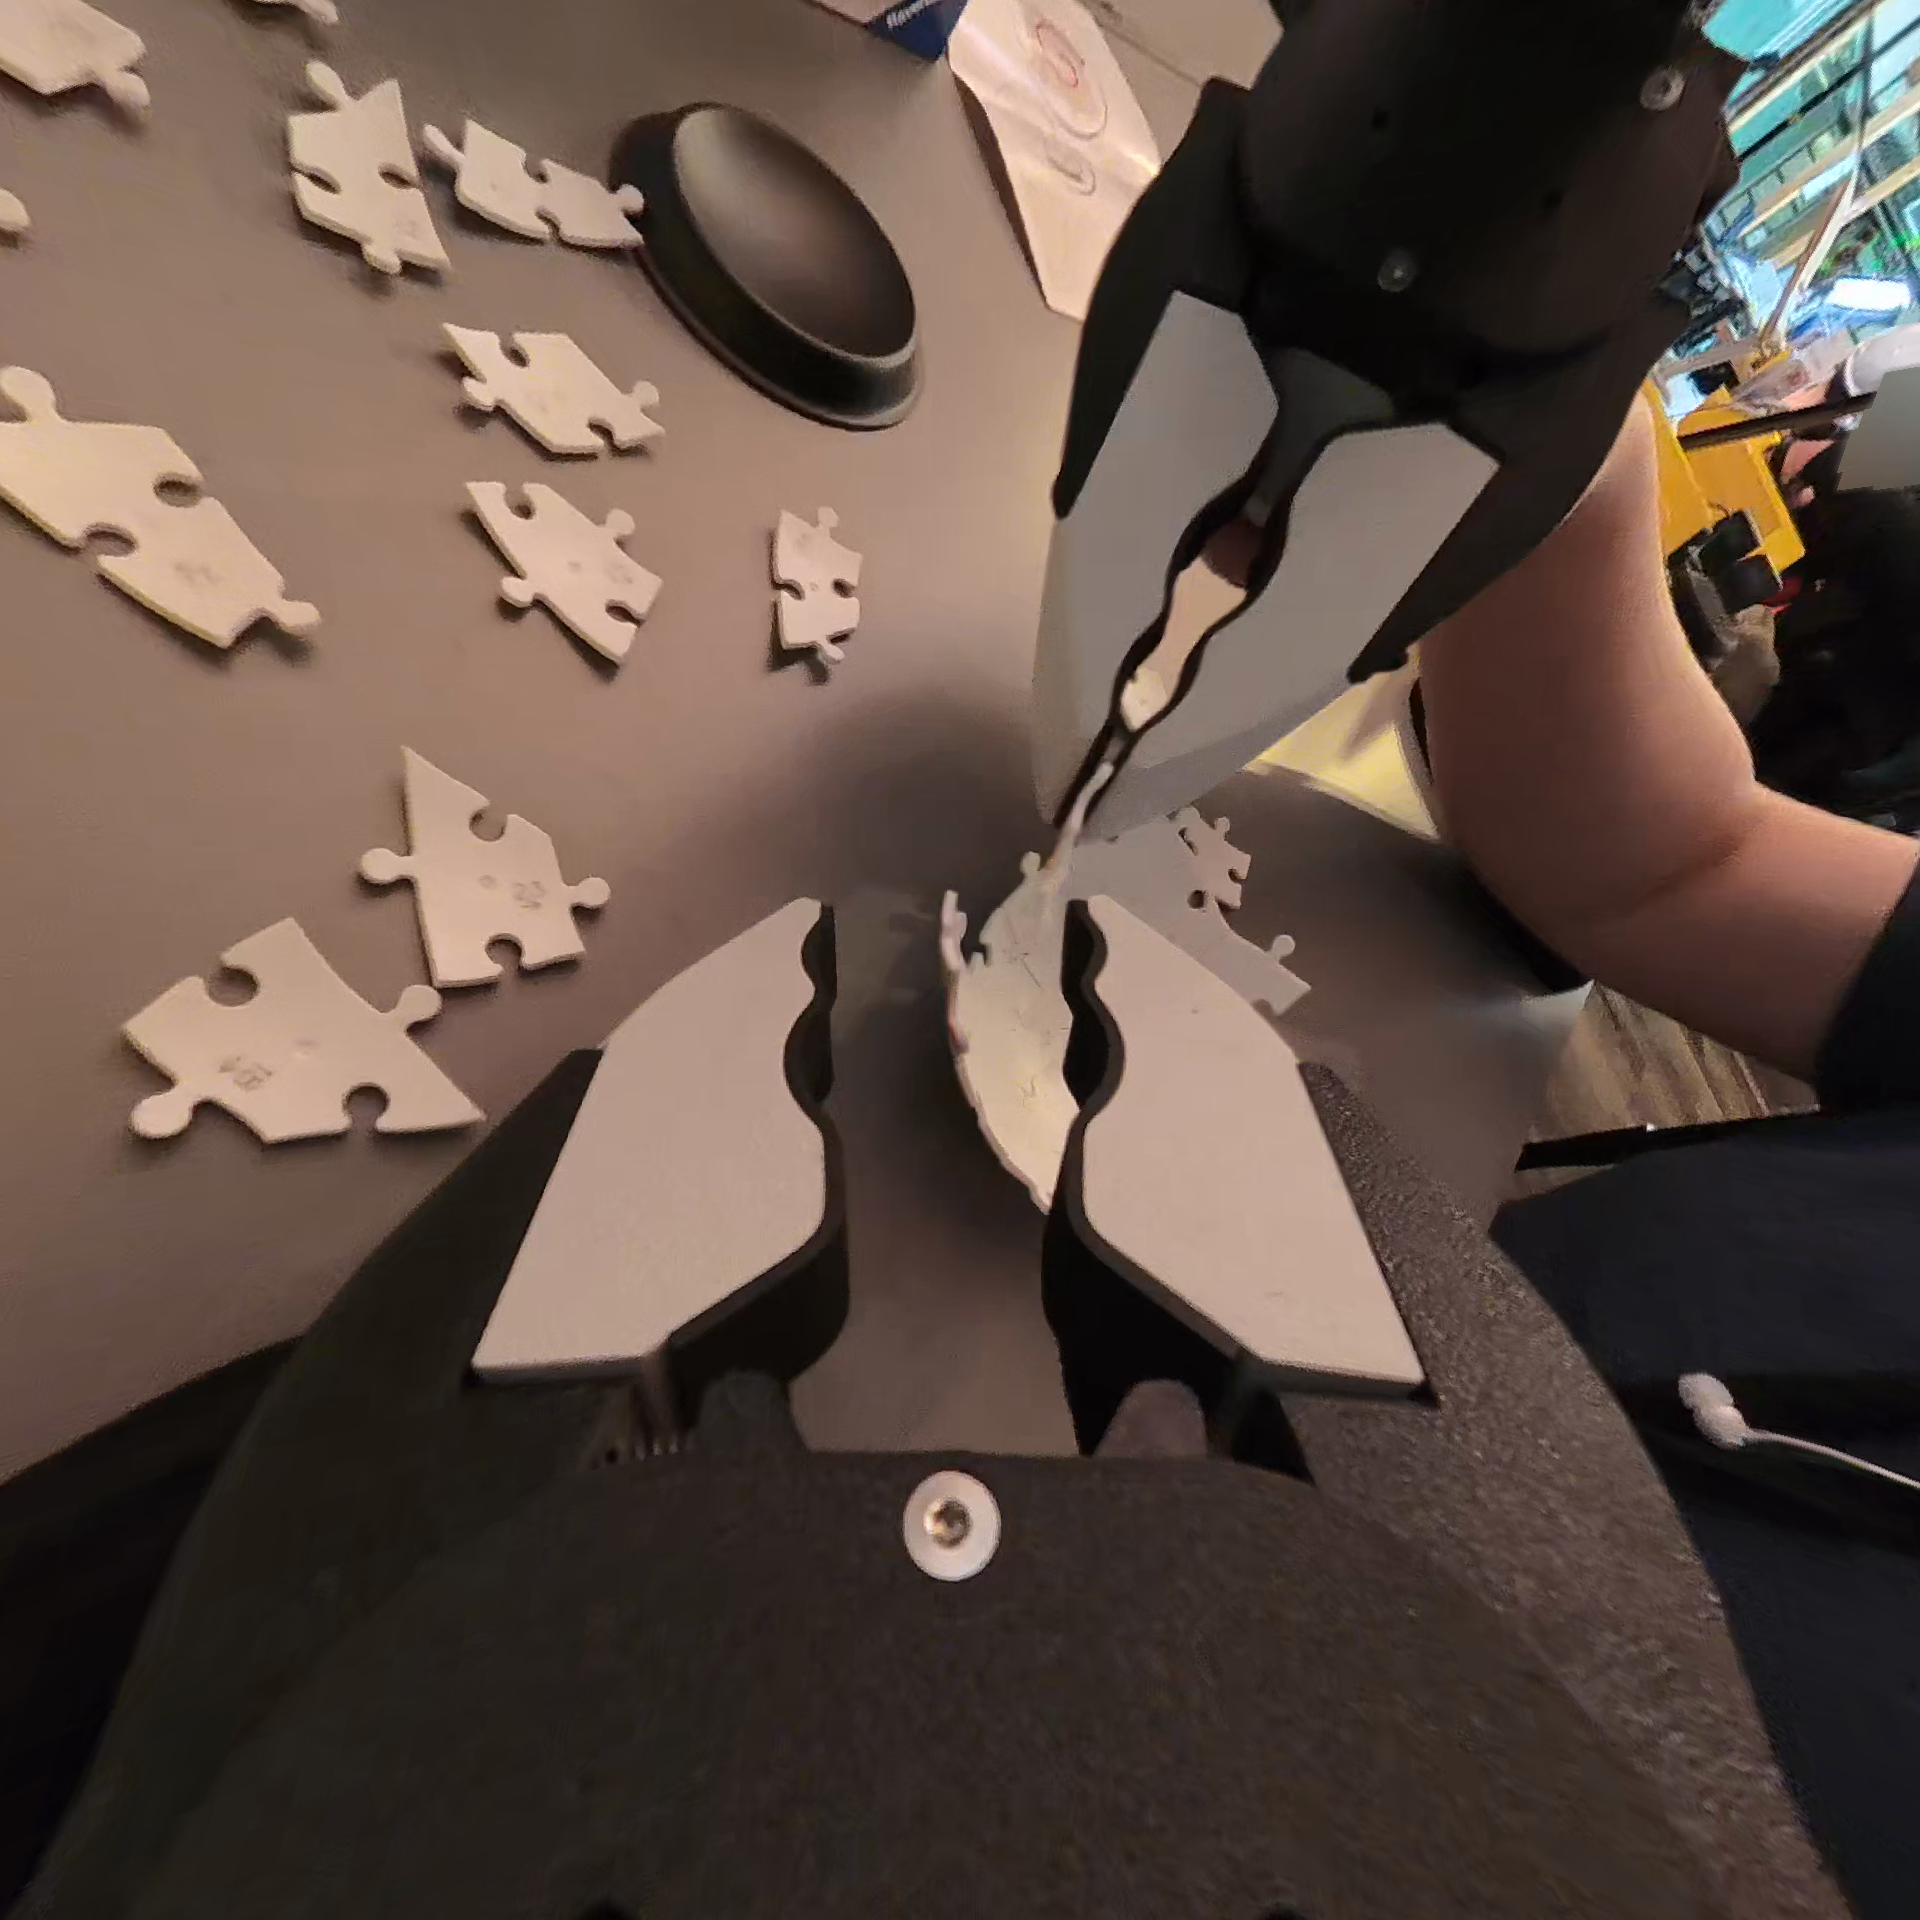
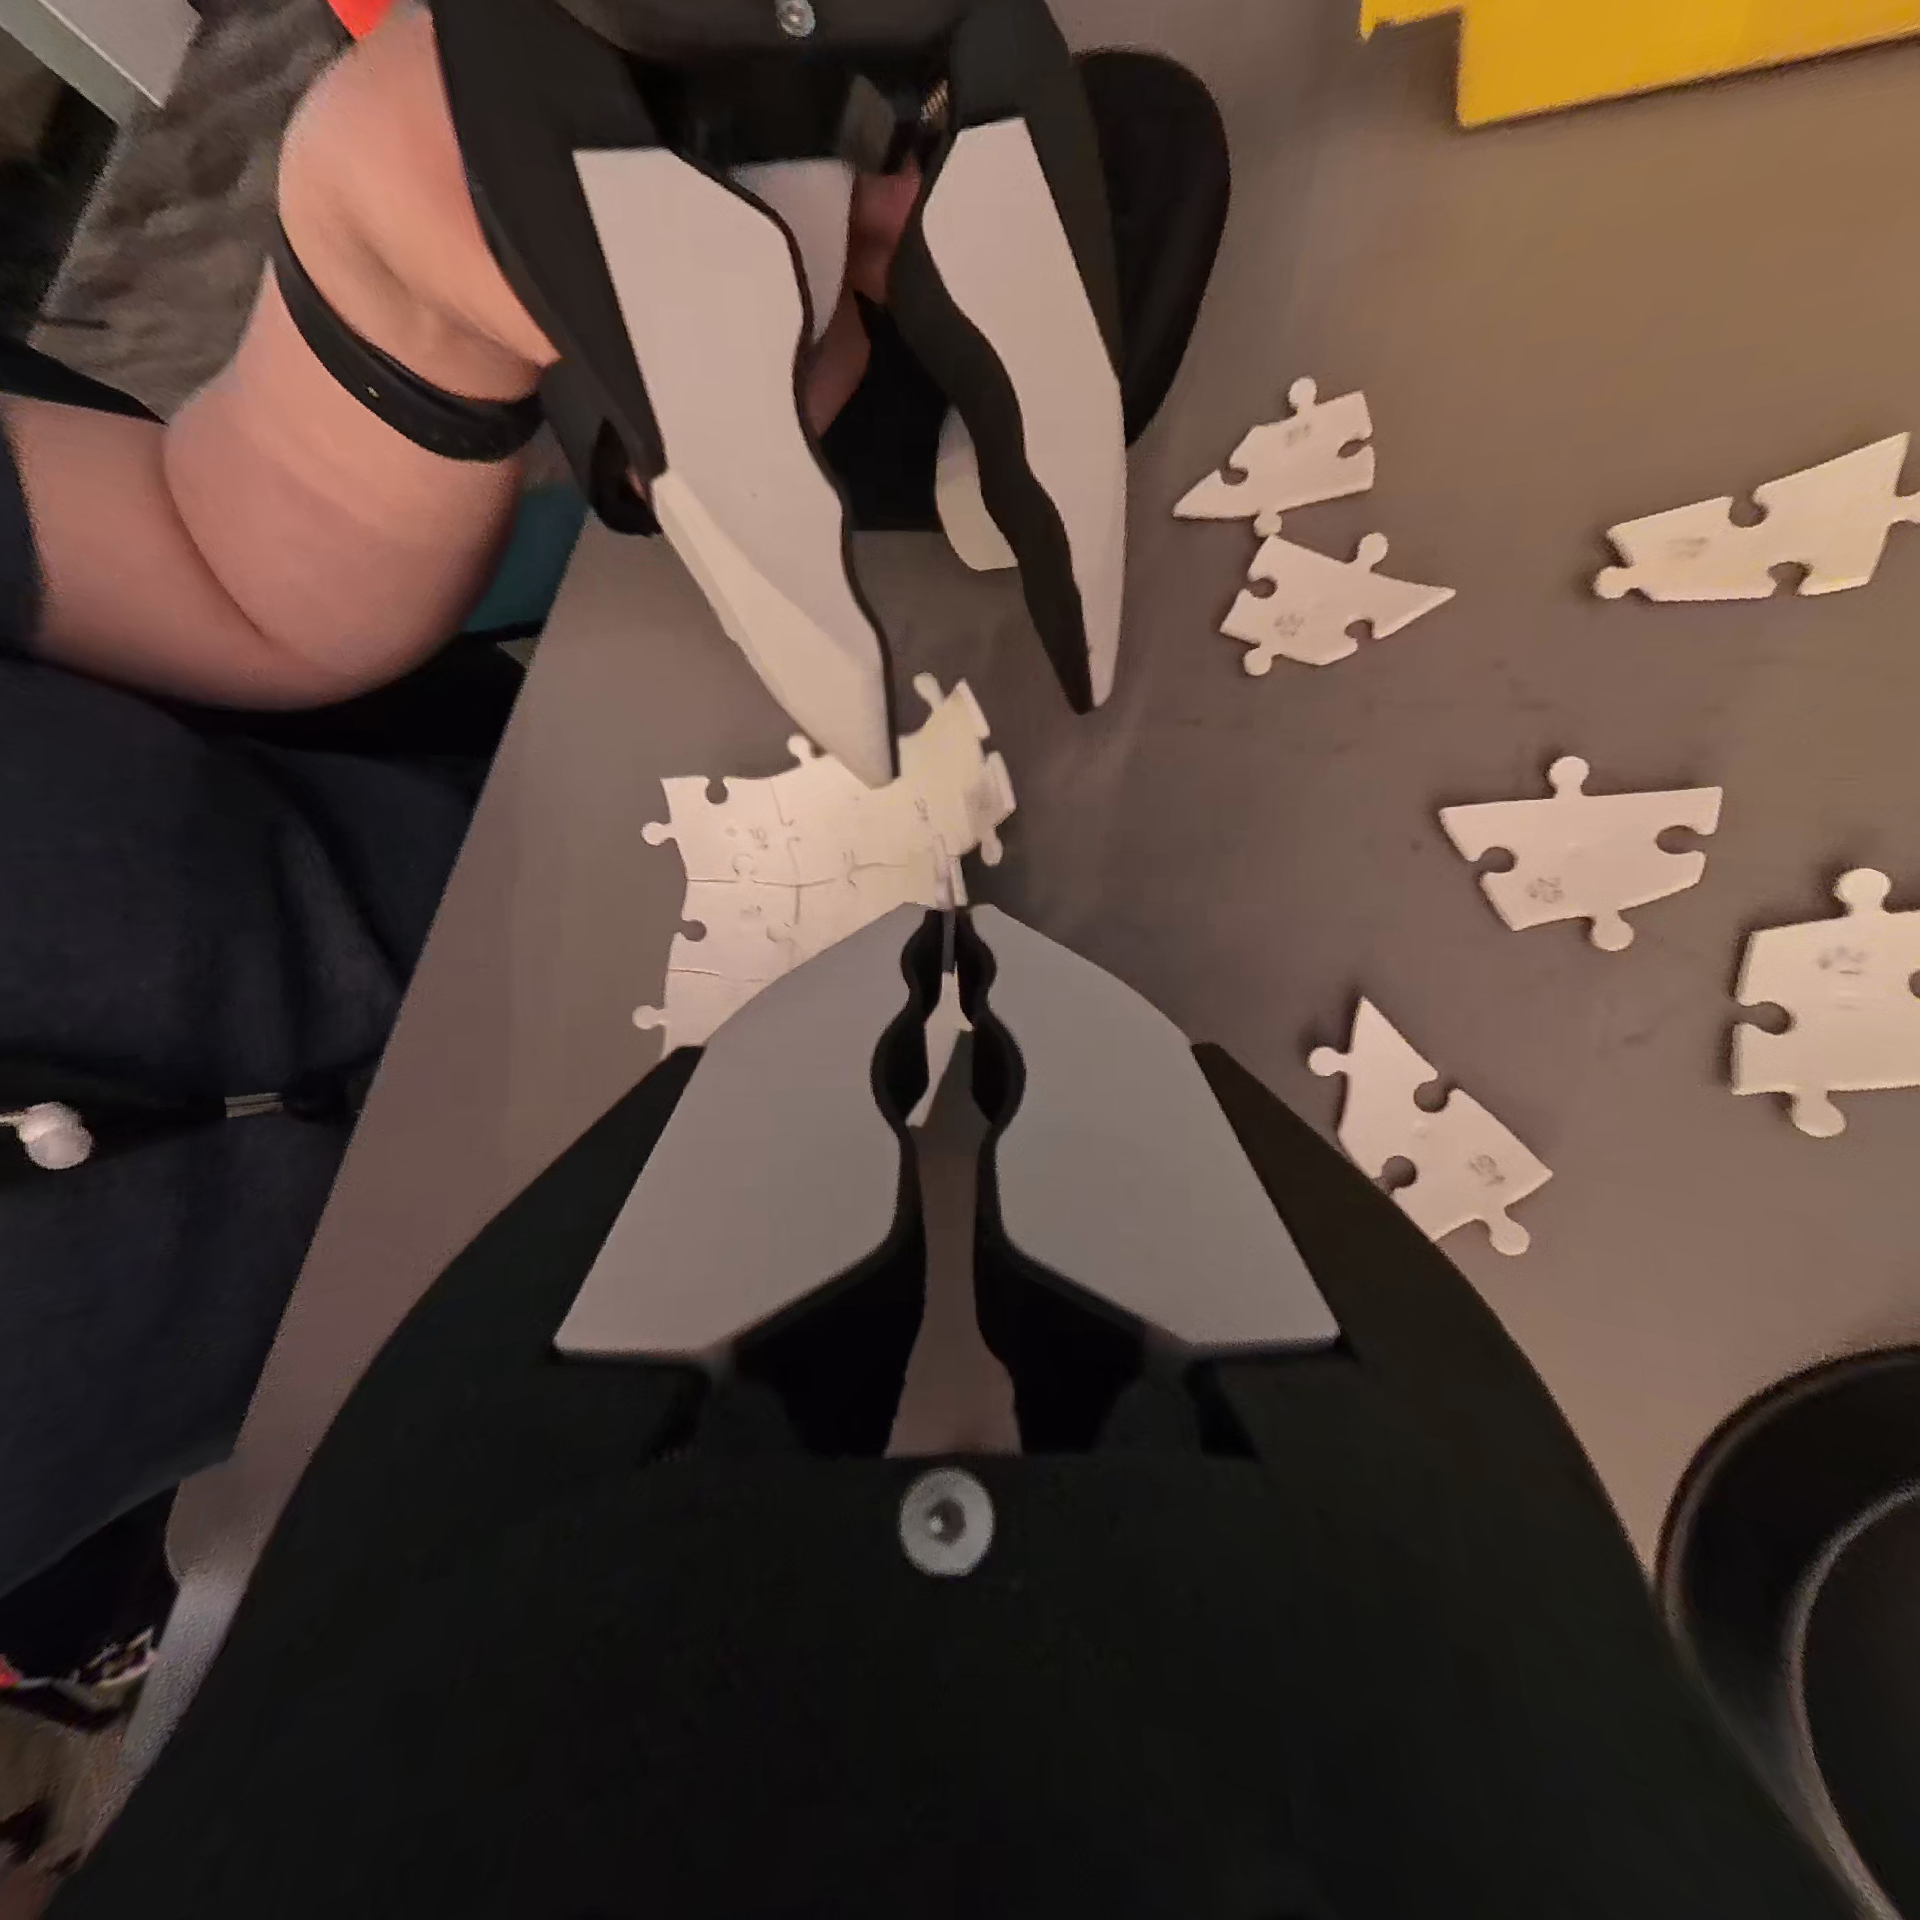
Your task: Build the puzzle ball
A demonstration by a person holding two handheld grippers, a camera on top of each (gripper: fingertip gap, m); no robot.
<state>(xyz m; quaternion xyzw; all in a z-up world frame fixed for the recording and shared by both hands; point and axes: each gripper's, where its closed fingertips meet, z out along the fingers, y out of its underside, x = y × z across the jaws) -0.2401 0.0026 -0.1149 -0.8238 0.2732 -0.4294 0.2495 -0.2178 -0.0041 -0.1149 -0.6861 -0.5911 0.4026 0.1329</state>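
Observation:
A curved assembled section of white puzzle pieces [image 1: 1013, 1049] stands tilted on the grey table near its edge; it also shows in the right wrist view [image 2: 790, 862]. My left gripper [image 1: 951, 925] is open, and the section leans against its right finger. In the right wrist view the left gripper [image 2: 985, 732] comes from above with one fingertip on the section. My right gripper [image 2: 948, 920] is shut on a single white puzzle piece [image 1: 1184, 613], held edge-on, whose tip meets the section's upper edge. In the left wrist view the right gripper [image 1: 1075, 821] reaches in from the top right.
Several loose white pieces [image 1: 488, 883] [image 2: 1579, 852] lie spread over the grey table [image 1: 727, 675]. A black round dish [image 1: 790, 270] [image 2: 1818, 1610] stands among them. A paper sheet [image 1: 1060, 135] and a yellow object [image 2: 1662, 62] lie farther off. The table edge [image 2: 499, 831] and the person's arms are close. The tips of both grippers are at nearly the same place.

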